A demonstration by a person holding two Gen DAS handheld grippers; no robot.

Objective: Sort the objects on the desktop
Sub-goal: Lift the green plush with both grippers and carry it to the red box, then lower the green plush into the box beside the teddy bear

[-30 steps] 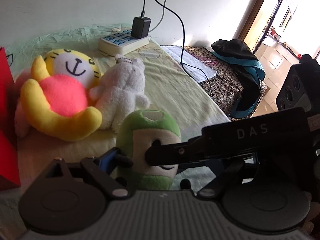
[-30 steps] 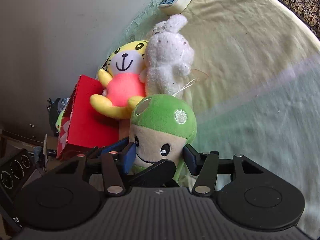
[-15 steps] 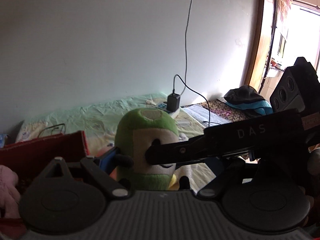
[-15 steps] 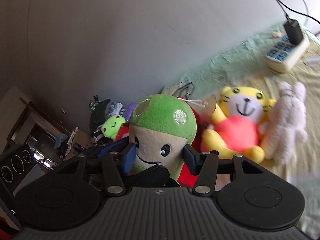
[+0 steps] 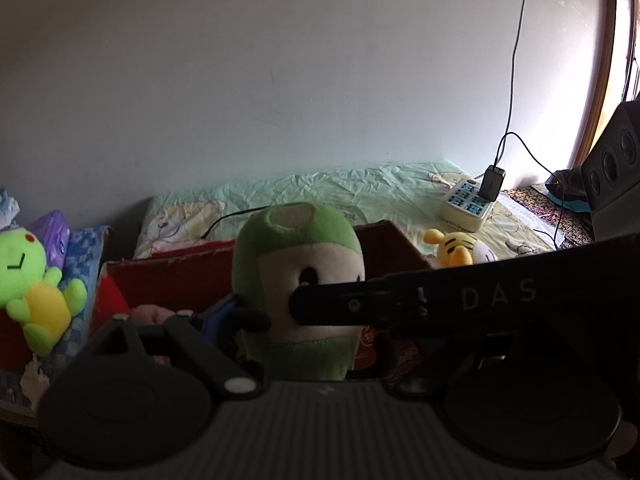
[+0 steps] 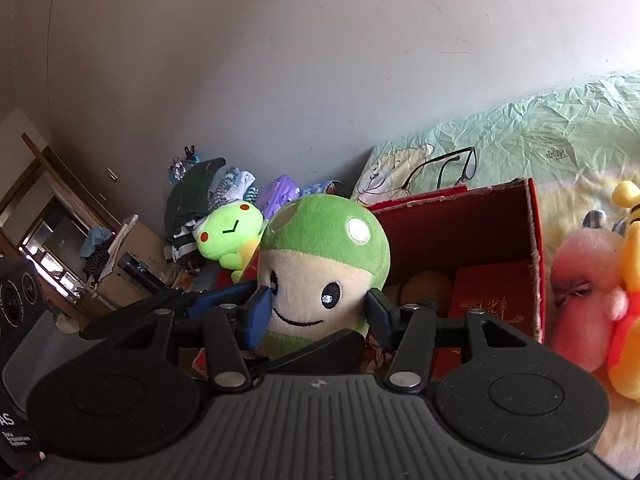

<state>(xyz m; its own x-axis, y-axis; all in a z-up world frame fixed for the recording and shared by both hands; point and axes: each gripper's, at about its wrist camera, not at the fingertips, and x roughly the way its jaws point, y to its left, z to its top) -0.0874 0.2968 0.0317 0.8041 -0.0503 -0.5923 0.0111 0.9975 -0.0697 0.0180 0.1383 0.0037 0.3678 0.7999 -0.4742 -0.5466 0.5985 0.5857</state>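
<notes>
Both grippers tip a little downward and meet over the open red box [image 6: 460, 232], the left gripper [image 5: 308, 316] coming in from the side across the right gripper [image 6: 318, 312]. The green mushroom plush [image 6: 324, 268] hangs upright above the box's near edge, squeezed at the cheeks by the right gripper's blue pads; the left jaws, which just narrowed slightly, flank it too. It has a green spotted cap, cream face, stitched smile.
</notes>
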